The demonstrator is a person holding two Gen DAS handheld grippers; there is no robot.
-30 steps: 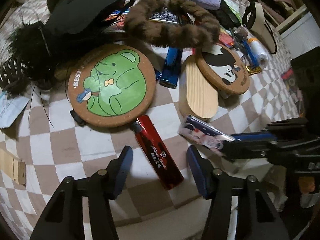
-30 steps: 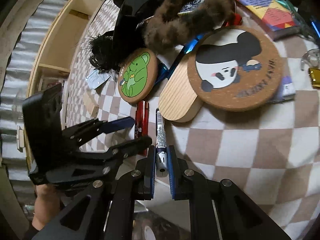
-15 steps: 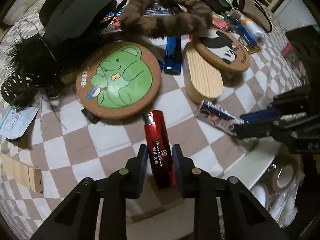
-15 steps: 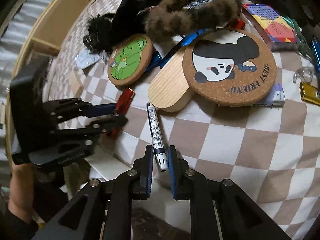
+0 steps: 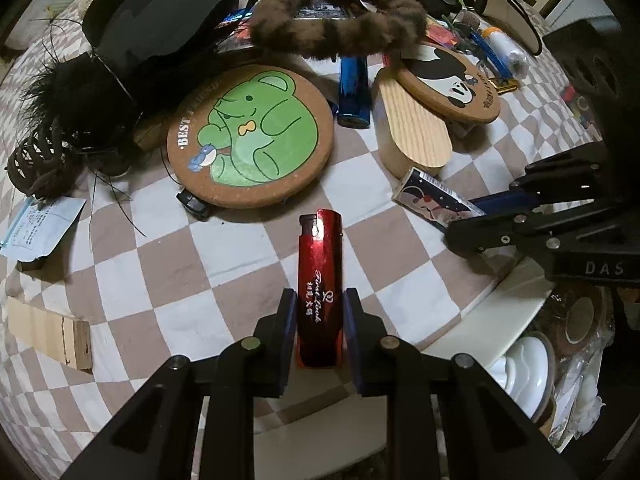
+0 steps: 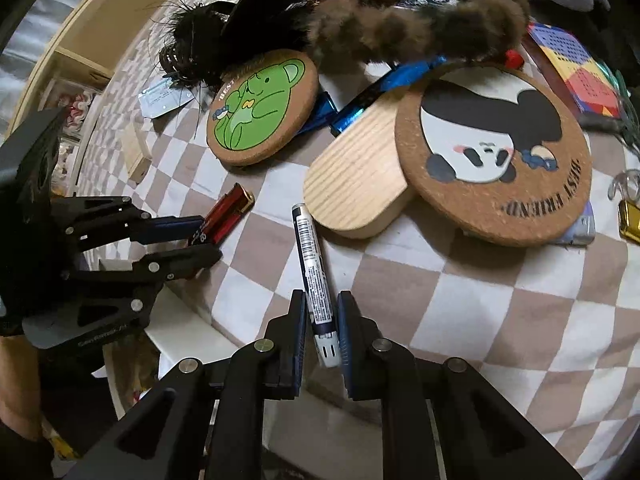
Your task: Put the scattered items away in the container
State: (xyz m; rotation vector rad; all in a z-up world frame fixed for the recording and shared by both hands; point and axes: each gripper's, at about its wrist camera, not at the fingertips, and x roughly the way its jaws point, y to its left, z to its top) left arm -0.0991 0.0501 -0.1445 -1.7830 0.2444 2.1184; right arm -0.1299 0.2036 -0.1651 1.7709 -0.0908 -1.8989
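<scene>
Left wrist: red lighter [image 5: 319,288] clamped in left hand-held gripper [image 5: 319,312].

Warm, dim indoor light leaves both fisheye views sharp at centre, strongly bowed and vignetted black at the corners, with a small glare streak on the red lighter [image 5: 320,284].

Bare checked cloth [image 5: 224,272] lies open at the near edge of the desk, ahead of both tools. Farther in, the green bear coaster [image 5: 250,140], wooden board [image 5: 412,124], panda coaster [image 6: 492,156] and brown fur band [image 5: 340,36] crowd together, leaving only narrow gaps.
</scene>
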